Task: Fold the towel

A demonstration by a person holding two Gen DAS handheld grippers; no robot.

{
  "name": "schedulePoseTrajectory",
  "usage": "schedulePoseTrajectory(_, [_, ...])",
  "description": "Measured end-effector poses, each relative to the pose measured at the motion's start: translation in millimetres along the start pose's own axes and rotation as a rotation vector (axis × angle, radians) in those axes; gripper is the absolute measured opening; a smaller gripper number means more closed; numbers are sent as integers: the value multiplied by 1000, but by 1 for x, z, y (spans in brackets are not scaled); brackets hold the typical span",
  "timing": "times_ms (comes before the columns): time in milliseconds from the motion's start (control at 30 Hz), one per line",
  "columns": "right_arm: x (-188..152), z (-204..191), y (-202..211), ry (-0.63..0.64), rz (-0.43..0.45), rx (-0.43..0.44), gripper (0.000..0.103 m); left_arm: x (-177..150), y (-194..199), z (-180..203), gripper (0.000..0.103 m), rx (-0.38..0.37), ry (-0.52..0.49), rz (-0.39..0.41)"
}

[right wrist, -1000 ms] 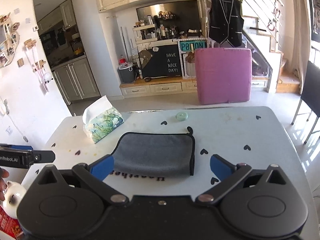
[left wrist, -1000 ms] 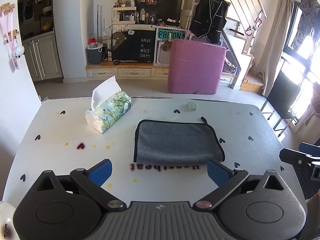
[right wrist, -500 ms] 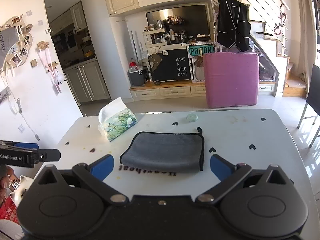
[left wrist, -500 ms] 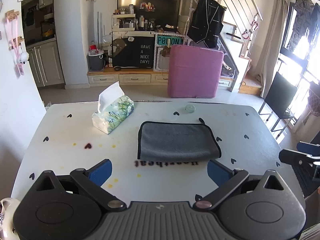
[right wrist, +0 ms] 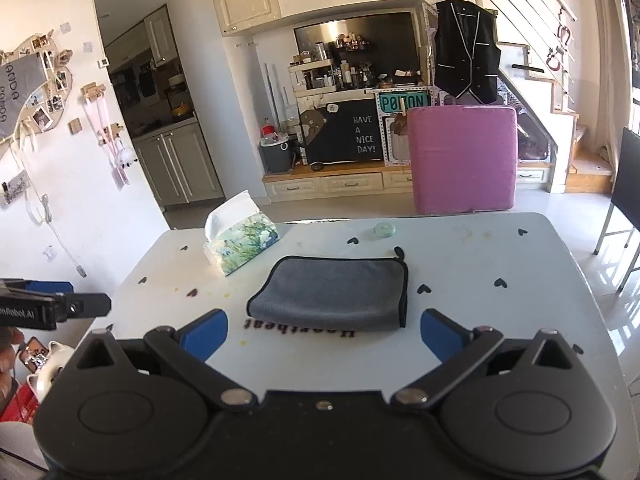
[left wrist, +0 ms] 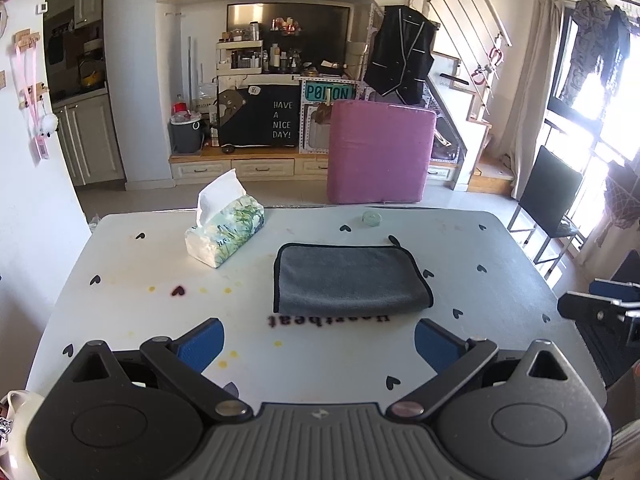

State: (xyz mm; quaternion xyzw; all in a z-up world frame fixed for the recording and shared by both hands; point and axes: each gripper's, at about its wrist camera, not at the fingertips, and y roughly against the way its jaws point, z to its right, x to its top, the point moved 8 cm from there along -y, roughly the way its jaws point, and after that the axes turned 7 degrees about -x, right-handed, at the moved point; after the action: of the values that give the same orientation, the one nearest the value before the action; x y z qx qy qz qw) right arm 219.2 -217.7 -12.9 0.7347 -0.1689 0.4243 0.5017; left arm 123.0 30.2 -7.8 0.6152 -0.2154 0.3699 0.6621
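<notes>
A grey towel (left wrist: 349,278) with black edging lies folded into a rectangle on the white table (left wrist: 120,280); it also shows in the right wrist view (right wrist: 332,292). My left gripper (left wrist: 318,344) is open and empty, held above the table's near edge, short of the towel. My right gripper (right wrist: 324,334) is open and empty too, above the near edge, short of the towel. Each gripper shows at the edge of the other's view: the right one (left wrist: 596,308) and the left one (right wrist: 52,308).
A tissue pack (left wrist: 224,232) stands at the far left of the table, and it shows in the right wrist view (right wrist: 240,244). A small green round lid (left wrist: 371,218) lies behind the towel. A pink upright cushion (left wrist: 380,152) and a black chair (left wrist: 548,204) stand beyond the table.
Both grippers have drawn back and up from the towel, so it looks smaller and farther. The towel has not moved. Both grippers stay open.
</notes>
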Motion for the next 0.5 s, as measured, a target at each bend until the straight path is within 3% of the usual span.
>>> schedulePoseTrajectory(500, [-26,-8,17,9,-7,27,103,-34,16,2,103,-9,-2,19])
